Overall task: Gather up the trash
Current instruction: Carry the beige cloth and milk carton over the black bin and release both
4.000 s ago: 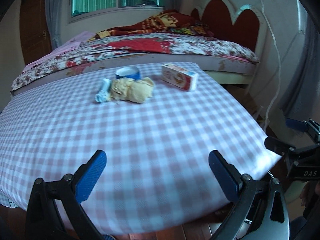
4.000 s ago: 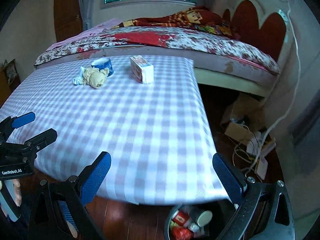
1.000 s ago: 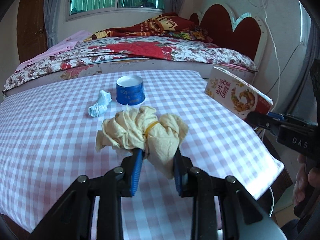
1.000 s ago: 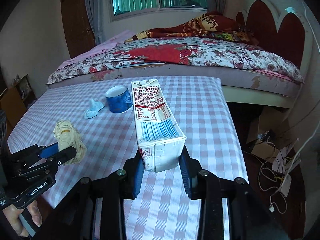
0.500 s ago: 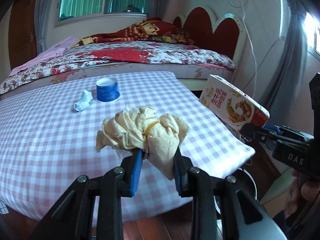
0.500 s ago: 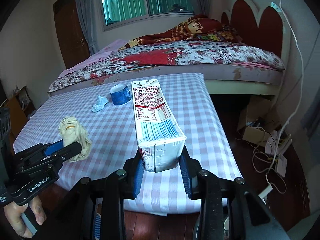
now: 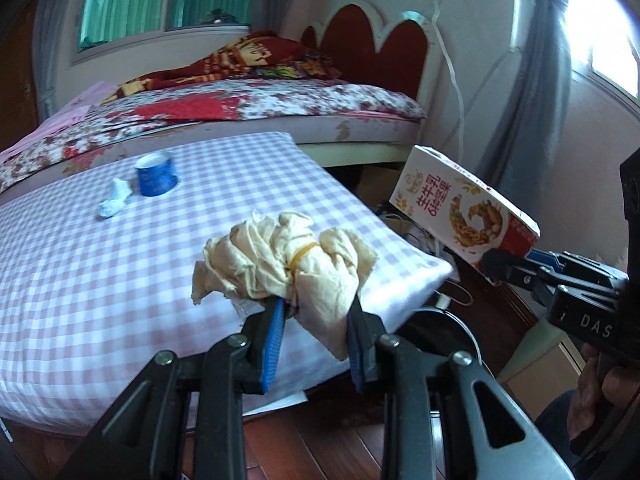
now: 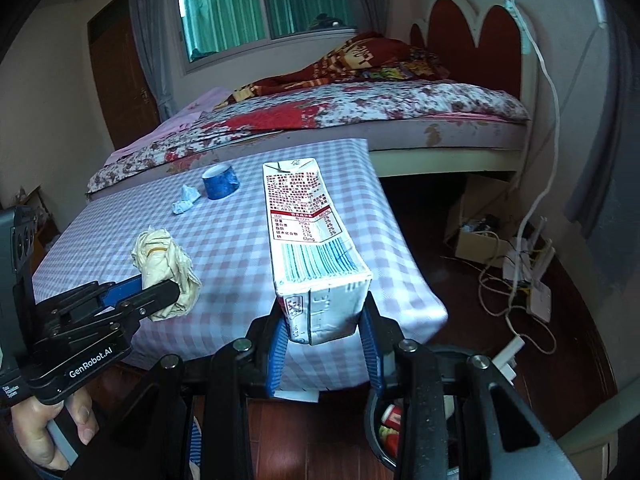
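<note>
A crumpled beige paper wad bound by a yellow rubber band is pinched in my left gripper, held above the near right corner of the checked table. My right gripper is shut on the base of a milk carton, which points away from me. From the left wrist view the carton hangs past the table's right edge. The right wrist view shows the left gripper and the wad at the left. A black trash bin holding some rubbish stands on the floor below the corner. Its rim is mostly hidden.
A blue cup and a small blue-white tissue wad lie at the table's far side. Behind stands a bed with a floral cover. A cardboard box, cables and a power strip litter the wooden floor on the right.
Both grippers, open and empty four seconds ago, now hold the wad and the carton. Over the last second they have drawn back toward the table's near right corner, bringing the bin into view.
</note>
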{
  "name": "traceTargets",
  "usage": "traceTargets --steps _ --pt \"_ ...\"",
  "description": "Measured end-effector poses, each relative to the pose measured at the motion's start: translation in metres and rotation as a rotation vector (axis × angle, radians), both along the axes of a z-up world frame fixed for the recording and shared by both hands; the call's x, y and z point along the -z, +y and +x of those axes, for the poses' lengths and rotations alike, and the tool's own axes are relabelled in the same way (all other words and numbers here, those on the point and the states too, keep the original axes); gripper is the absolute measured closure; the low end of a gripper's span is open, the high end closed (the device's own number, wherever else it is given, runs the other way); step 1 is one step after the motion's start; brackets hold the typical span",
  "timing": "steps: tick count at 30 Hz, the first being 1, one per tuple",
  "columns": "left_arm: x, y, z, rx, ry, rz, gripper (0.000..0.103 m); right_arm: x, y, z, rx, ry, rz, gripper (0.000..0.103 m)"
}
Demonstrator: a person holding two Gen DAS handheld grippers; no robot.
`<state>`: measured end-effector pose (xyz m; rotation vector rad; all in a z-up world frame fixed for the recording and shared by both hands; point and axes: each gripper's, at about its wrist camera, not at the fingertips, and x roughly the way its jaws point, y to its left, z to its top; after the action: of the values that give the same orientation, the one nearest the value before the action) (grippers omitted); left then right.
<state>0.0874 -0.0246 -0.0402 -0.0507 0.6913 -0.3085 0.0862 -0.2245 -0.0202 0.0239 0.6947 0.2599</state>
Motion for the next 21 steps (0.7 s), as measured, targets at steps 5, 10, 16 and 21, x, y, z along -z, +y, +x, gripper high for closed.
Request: traceTargets --steps 5,10,16,21 --pt "0.006 -0.034 -0.007 0.071 0.015 0.002 0.074 0.008 -0.033 -0.020 0.063 0.011 -0.008 0.068" --pt "0.012 -0.070 -0.016 0.151 0.027 0.011 0.074 0.015 -0.070 -0.038 0.133 0.031 -0.007 0.068" --pt "0.026 -0.116 -0.025 0.247 0.060 0.024 0.074 0.027 -0.112 -0.058 0.222 0.054 -0.008 0.068" --pt "0.048 -0.150 -0.026 0.314 0.111 0.040 0.074 0.047 -0.143 -0.074 0.278 0.097 -0.024 0.068"
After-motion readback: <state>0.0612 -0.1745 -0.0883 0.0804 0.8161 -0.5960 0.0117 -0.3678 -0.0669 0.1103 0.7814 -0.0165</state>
